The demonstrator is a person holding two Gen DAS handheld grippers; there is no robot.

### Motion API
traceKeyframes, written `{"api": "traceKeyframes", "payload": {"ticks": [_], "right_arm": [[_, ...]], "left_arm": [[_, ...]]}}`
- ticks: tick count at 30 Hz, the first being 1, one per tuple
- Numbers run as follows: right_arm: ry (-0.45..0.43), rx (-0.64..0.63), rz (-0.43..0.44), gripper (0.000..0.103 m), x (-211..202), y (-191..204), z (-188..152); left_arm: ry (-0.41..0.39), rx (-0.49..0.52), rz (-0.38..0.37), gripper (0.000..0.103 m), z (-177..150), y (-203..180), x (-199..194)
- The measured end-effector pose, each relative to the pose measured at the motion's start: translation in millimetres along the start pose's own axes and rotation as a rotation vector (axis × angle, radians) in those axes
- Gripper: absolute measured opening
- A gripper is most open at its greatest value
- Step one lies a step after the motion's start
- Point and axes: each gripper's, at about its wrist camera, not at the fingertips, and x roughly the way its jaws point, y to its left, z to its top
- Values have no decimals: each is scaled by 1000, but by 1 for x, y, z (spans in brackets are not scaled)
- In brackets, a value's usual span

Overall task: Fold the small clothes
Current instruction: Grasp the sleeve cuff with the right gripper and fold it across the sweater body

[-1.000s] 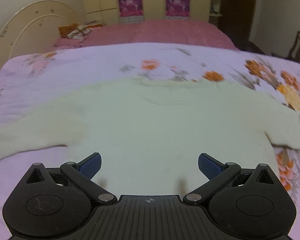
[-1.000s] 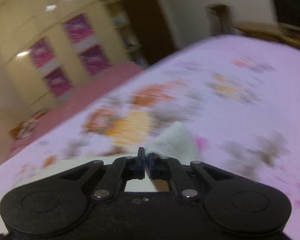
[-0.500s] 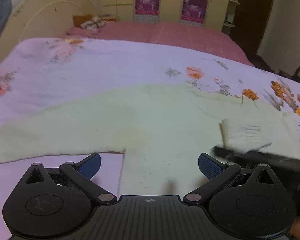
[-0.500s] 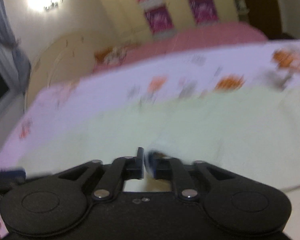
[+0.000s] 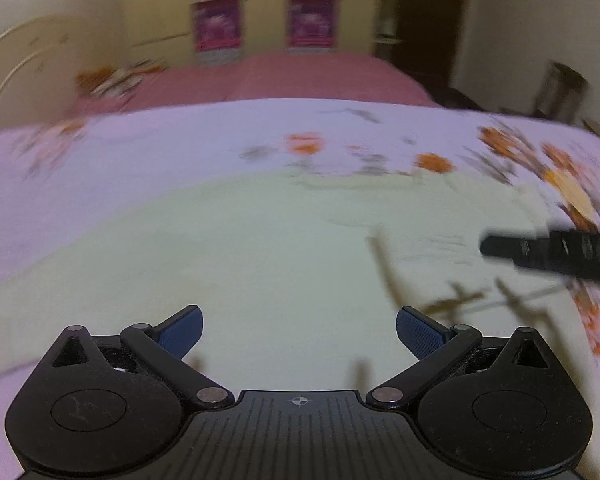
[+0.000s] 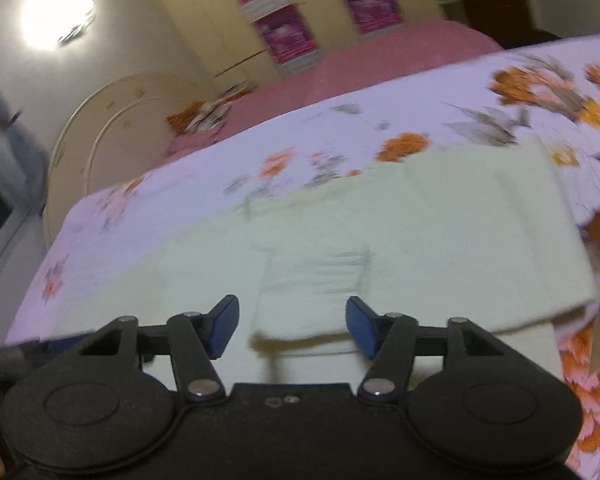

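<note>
Cream sweater (image 6: 380, 240) lies flat on the bed's floral sheet (image 6: 340, 128), body spread wide. Its right sleeve (image 6: 316, 280) is folded in across the chest, ribbed cuff toward the near side, lying loose on the body. Left sleeve stretches out to the left along the sheet in the left wrist view (image 5: 40, 292).

Right tongs (image 6: 292, 324) hover just above the folded sleeve's end, jaws opening; the cuff sits in the gap between the blue pads (image 6: 224, 320), but the pads don't press on it, so released. Left tongs (image 5: 298, 332) hang over the sweater's near hem, jaws spread wide, nothing between them, released. From the left wrist view the right tongs show as a dark bar (image 5: 552, 252) coming in from the right edge over the sweater's right side.

Both views motion-blurred. Beyond the floral sheet: a pink bedspread (image 5: 300, 76), a cream curved headboard (image 6: 112, 128) at far left, a yellow wardrobe (image 5: 260, 8) with pink panels against the far wall. Bright lamp glare (image 6: 54, 16) on the wall, top left of the right wrist view.
</note>
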Motion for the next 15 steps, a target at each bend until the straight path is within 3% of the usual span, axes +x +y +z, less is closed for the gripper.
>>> {"api": "traceKeyframes", "payload": {"ticks": [4, 6, 7, 15], "right_arm": [[-71, 7, -88, 57, -23, -16, 4], [-67, 11, -113, 58, -31, -28, 3], [-65, 18, -123, 58, -34, -34, 2], [-60, 106, -166, 60, -49, -81, -17]], "left_arm": [[-39, 147, 4, 98, -1, -42, 13], [-22, 205, 10, 63, 0, -59, 26], [-2, 202, -2, 59, 1, -64, 33], [-64, 144, 30, 56, 0, -67, 50]]}}
